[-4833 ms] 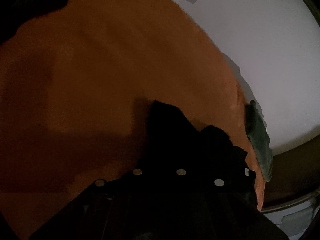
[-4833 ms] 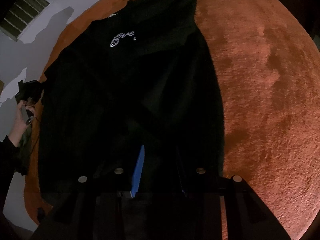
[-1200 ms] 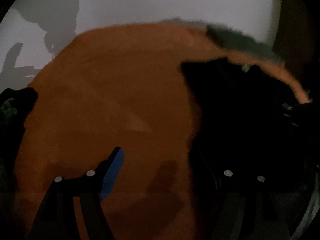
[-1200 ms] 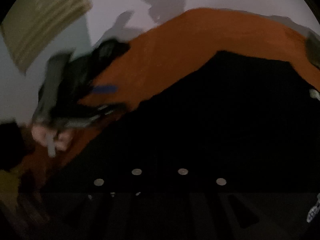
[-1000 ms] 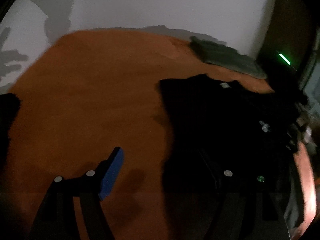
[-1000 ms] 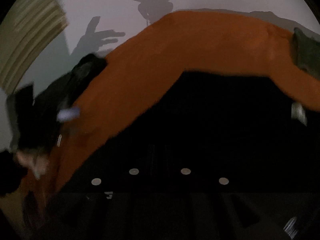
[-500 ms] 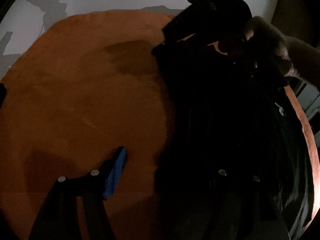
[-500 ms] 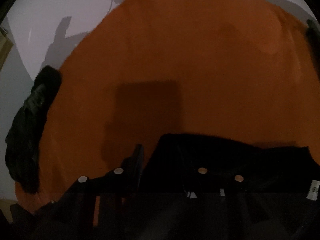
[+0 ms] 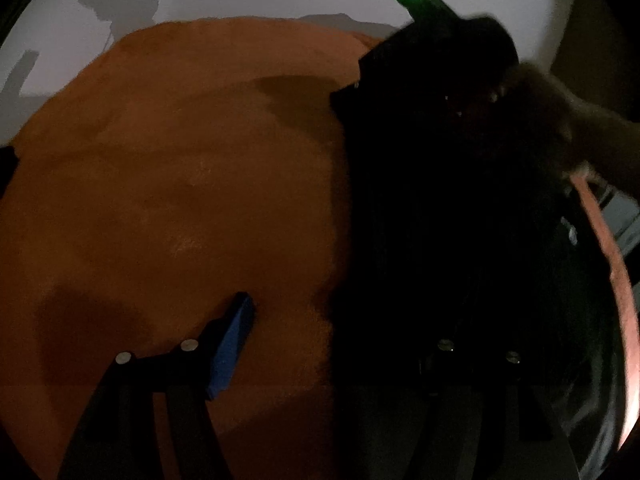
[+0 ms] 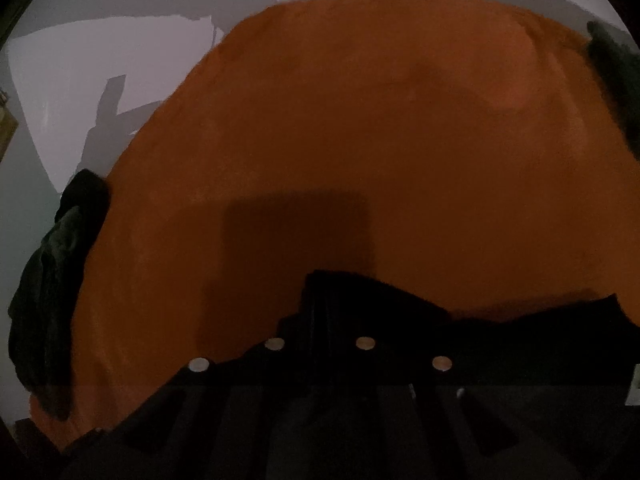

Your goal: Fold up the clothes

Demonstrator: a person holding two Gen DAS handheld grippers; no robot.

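A black garment [image 9: 460, 220] lies spread on the orange blanket [image 9: 180, 180], filling the right half of the left wrist view. My left gripper [image 9: 348, 320] is open and straddles the garment's near left edge. Its blue-padded finger [image 9: 232, 340] is over bare blanket, and the other finger is lost against the black cloth. My right gripper [image 10: 320, 312] has its jaws closing tight on a raised corner of the black garment [image 10: 400, 320]. From the left wrist that right gripper [image 9: 436, 64] shows at the garment's far end, with a green light on top.
A person's hand [image 9: 568, 132] holds the right gripper's handle. A heap of dark clothes [image 10: 52, 280] hangs off the blanket's left edge. A dark green folded piece [image 10: 616, 72] lies at its far right. A white wall [image 10: 120, 80] stands behind.
The right gripper swung across to the garment's far corner and its fingers came together on the cloth. The left gripper sank toward the garment's near edge and then held still.
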